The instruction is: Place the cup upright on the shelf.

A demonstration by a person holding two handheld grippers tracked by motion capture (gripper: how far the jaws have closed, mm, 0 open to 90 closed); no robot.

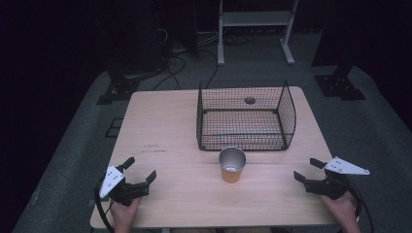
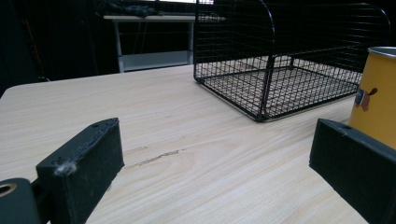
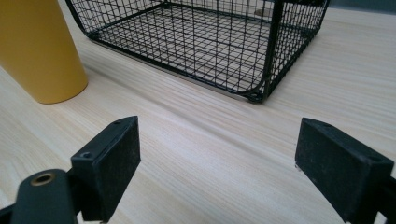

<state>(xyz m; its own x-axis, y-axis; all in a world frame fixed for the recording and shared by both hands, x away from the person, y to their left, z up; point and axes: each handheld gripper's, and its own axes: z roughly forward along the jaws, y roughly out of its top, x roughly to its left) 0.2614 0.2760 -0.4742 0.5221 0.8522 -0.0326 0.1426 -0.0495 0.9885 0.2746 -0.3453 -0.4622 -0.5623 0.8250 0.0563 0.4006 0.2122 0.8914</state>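
A yellow cup (image 1: 231, 165) with a shiny metal lining is standing upright near the middle of the light wooden desk (image 1: 160, 126), its open mouth facing up. Just beyond it, toward 12 o'clock, a black wire basket (image 1: 245, 118) is sitting on the desk, close to the cup but not touching it. The left gripper (image 1: 140, 173) is resting at about 8 o'clock from the cup, near the desk's front edge, with a hand (image 1: 125, 209) holding it from below; its fingers are spread wide and holding nothing. In the left gripper view, bare desk is lying between the two black fingers (image 2: 81, 163), the cup (image 2: 377, 100) is showing at 3 o'clock behind the right-hand finger, and the basket (image 2: 289, 60) is rising toward 1 o'clock. The right gripper (image 1: 306, 170) is sitting at about 4 o'clock from the cup, well apart from it, its fingers also gaping wide and empty. In the right gripper view the cup (image 3: 39, 51) is standing at 10 o'clock and the basket (image 3: 210, 42) is stretching across 12 o'clock, its near corner pointing toward the gap between the fingers (image 3: 109, 161).
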